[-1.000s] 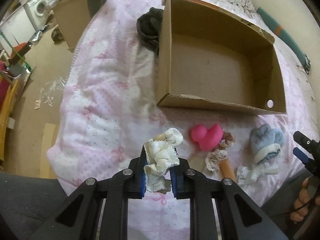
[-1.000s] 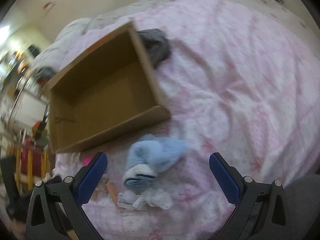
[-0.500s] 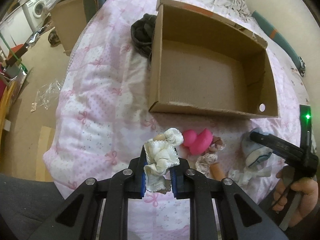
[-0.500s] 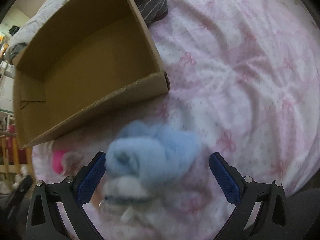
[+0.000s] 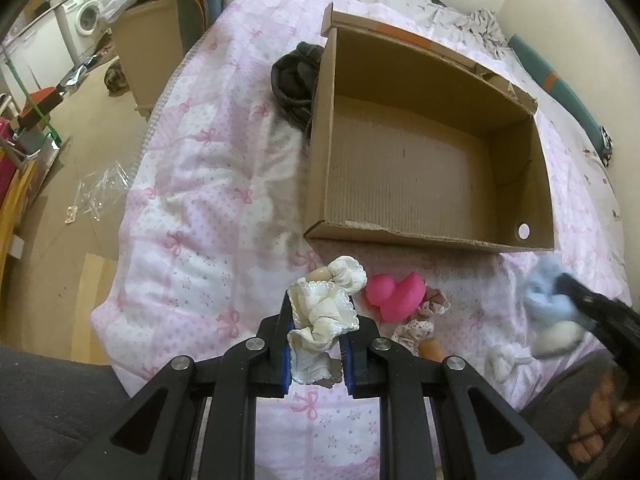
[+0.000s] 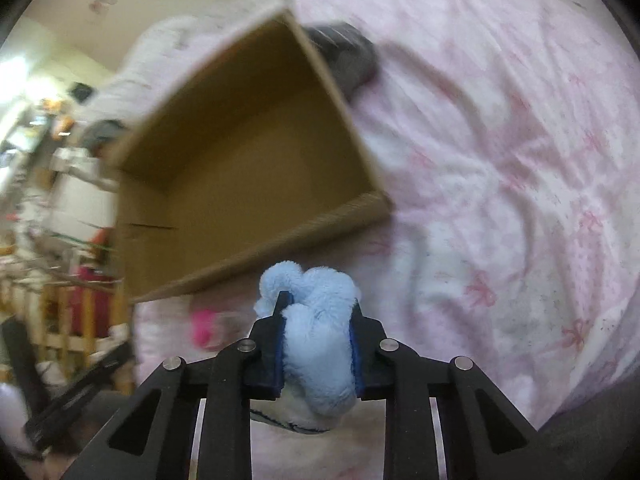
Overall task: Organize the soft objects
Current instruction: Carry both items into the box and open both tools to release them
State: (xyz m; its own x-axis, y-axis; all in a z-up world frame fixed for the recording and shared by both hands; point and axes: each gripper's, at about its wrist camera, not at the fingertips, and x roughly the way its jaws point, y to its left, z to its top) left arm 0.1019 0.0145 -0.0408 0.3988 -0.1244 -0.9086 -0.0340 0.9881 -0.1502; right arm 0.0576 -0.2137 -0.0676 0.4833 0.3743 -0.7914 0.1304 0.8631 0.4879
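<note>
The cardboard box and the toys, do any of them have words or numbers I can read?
No readable text anywhere.
Cardboard box: plain brown, no print showing.
Pink duck: no writing.
White frilly cloth in the left gripper: none.
Blue fluffy sock in the right gripper: a dark mark, too blurred to read.

Pink bow-print quilt (image 5: pixel 208 184) spread across the bed; washing machine (image 5: pixel 86 16) up at ten o'clock; crumpled clear plastic (image 5: pixel 102 192) lying on the tan floor at nine o'clock; teal bolster with orange band (image 5: pixel 560 92) against the wall at two o'clock.
</note>
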